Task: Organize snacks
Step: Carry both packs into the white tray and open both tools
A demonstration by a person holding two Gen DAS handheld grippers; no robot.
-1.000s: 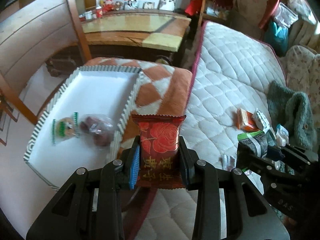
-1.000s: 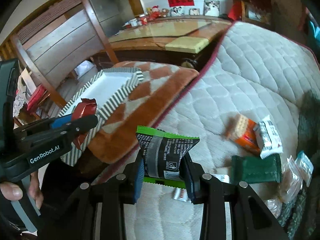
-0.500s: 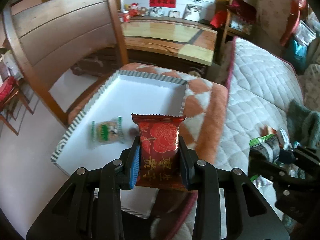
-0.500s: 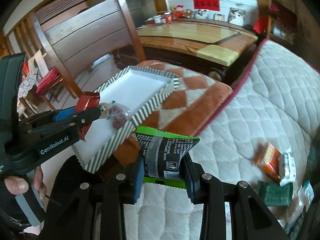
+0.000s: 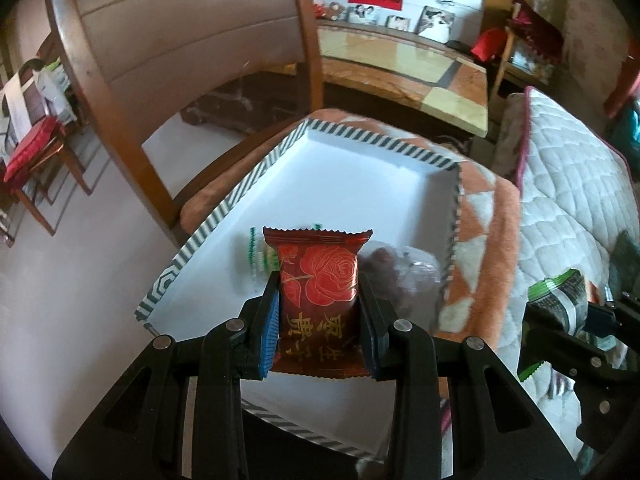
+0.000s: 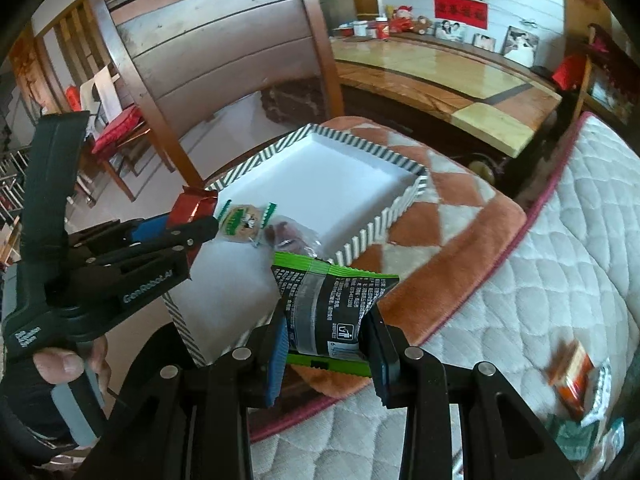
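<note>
Red rose-print snack packet (image 5: 318,300), centre frame: light, crinkly, likely crushable; left gripper (image 5: 318,320) clamped across its flat sides; right gripper (image 6: 326,344) likewise pinching green-edged black packet (image 6: 326,304).

- The left gripper (image 6: 202,222) has white letters "GenRobot.AI" on its black side.
- The red packet (image 5: 318,296) has gold Chinese characters under a rose drawing.
- The red wall sign (image 6: 461,11) has characters too small to read.

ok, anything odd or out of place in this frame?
Nothing damaged or spilled. Each hand-held gripper holds a sealed packet: left the red one over the tray, right the green-black one. Several snacks lie loose on the quilt, unsorted.
</note>
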